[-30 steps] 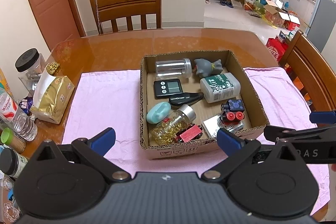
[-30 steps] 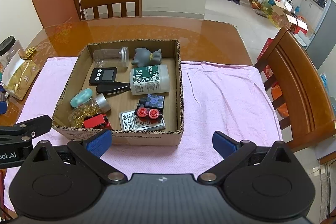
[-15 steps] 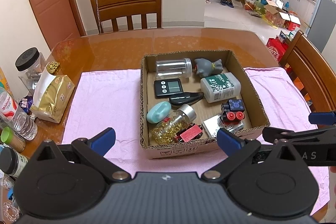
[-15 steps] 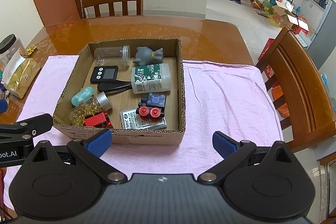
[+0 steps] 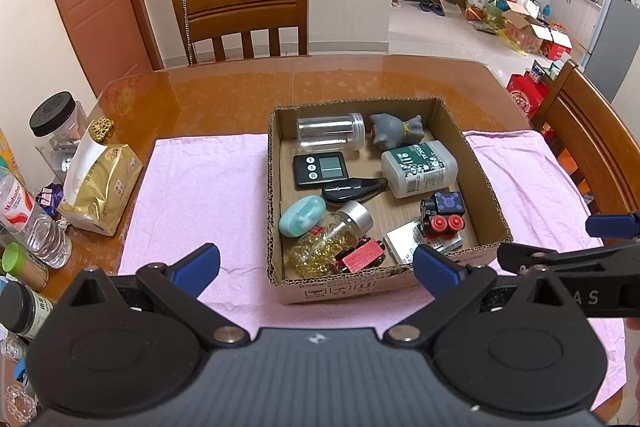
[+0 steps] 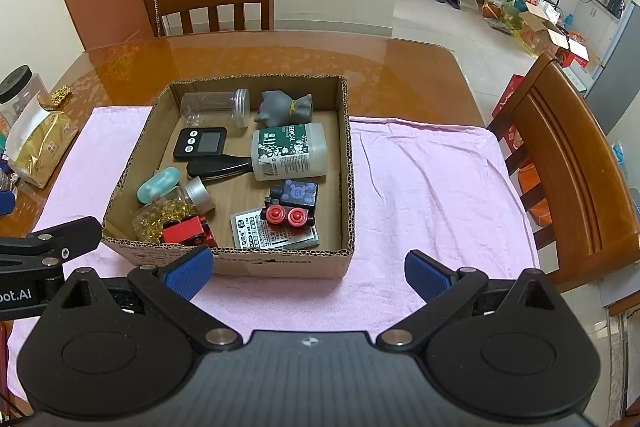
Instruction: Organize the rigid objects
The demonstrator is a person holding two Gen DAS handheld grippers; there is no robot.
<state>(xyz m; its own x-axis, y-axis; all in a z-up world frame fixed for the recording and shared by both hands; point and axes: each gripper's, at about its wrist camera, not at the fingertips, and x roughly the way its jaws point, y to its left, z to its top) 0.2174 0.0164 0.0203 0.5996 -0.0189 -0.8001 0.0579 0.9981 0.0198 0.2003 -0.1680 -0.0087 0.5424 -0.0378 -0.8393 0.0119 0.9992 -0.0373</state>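
A shallow cardboard box (image 5: 492,187) (image 6: 347,163) sits on a pink cloth (image 5: 200,195) (image 6: 432,187). In it lie a clear jar (image 5: 330,133), a grey toy (image 5: 394,130), a black timer (image 5: 319,169), a white medical bottle (image 5: 418,169) (image 6: 290,151), a black knife (image 5: 352,189), a teal case (image 5: 302,215), a bottle of yellow capsules (image 5: 332,243), a red toy (image 5: 358,257) and a dark toy train (image 5: 442,213) (image 6: 292,205). My left gripper (image 5: 316,269) is open and empty, just before the box's near wall. My right gripper (image 6: 308,273) is open and empty, near the box's front right corner.
On the table's left edge stand a gold bag (image 5: 96,183), a black-lidded jar (image 5: 56,123), a water bottle (image 5: 28,215) and small jars. Wooden chairs stand at the far side (image 5: 244,15) and the right (image 6: 568,163).
Both grippers have moved slightly closer to the box. Nothing in the box has moved.
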